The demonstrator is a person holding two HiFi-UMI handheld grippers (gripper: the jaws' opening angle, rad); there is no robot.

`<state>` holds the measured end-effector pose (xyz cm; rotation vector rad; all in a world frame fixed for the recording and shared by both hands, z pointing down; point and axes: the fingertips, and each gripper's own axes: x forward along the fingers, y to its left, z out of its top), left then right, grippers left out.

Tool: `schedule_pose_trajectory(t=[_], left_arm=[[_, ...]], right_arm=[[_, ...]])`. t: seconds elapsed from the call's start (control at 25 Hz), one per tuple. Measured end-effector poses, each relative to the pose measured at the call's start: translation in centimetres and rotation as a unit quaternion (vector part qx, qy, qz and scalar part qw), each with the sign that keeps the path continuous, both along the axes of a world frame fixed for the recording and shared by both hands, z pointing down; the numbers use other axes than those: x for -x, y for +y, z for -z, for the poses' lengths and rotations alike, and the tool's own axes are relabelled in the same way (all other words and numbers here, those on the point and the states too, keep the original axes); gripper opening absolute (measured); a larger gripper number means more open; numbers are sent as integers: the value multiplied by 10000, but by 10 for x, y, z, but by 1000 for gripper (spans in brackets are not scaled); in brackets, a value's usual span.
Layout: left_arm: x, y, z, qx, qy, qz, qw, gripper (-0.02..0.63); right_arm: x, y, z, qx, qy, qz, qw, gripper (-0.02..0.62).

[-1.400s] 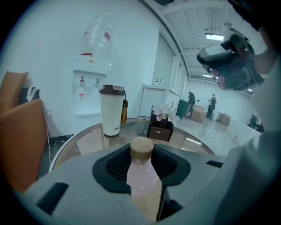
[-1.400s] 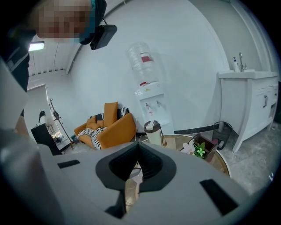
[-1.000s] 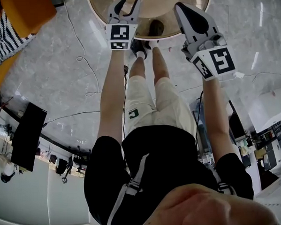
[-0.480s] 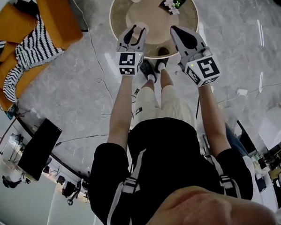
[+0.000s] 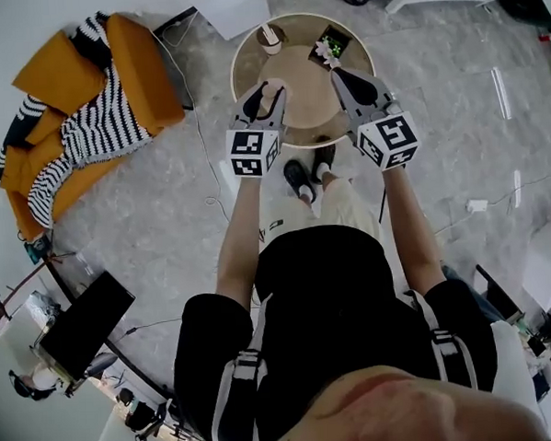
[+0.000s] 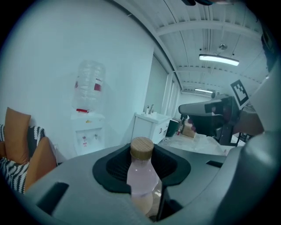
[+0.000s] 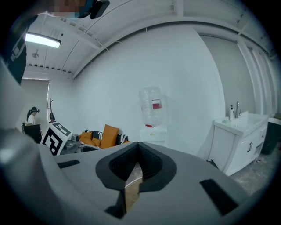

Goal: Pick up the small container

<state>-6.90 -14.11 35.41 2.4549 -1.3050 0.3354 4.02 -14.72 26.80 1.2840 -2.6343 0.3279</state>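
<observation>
While the small container (image 5: pixel 268 38) stands upright near the far edge of the round table (image 5: pixel 303 80), the left gripper (image 5: pixel 267 87) hovers short of it, fingers spread apart and framing it. The right gripper (image 5: pixel 334 73) has its fingers pretty much together, nothing in them.

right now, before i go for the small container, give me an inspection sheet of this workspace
surface: round tan table, mostly bare
job's things: small pale-pink bottle with a wooden cap, upright, not gripped
clutter: small dark tray with white flowers on the table
grippers: left gripper jaws apart, lined up on the bottle; right gripper jaws together, empty
cables: thin cable across the grey floor
surroundings: orange sofa with a striped throw; white water dispenser
</observation>
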Motion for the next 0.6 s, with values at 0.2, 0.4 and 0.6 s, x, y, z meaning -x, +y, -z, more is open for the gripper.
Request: schedule_pose_trajectory(t=[0.2, 0.4, 0.6], left_arm=[[9, 5, 46, -194, 107, -36, 9997, 144], [15, 0, 98, -538, 180, -77, 9984, 144], [16, 5, 149, -709, 261, -158, 9970, 144]], right_arm=[[9, 4, 32, -212, -12, 67, 9998, 3], [12, 3, 59, -398, 11, 88, 9992, 3], [11, 6, 88, -568, 31, 54, 9984, 3]])
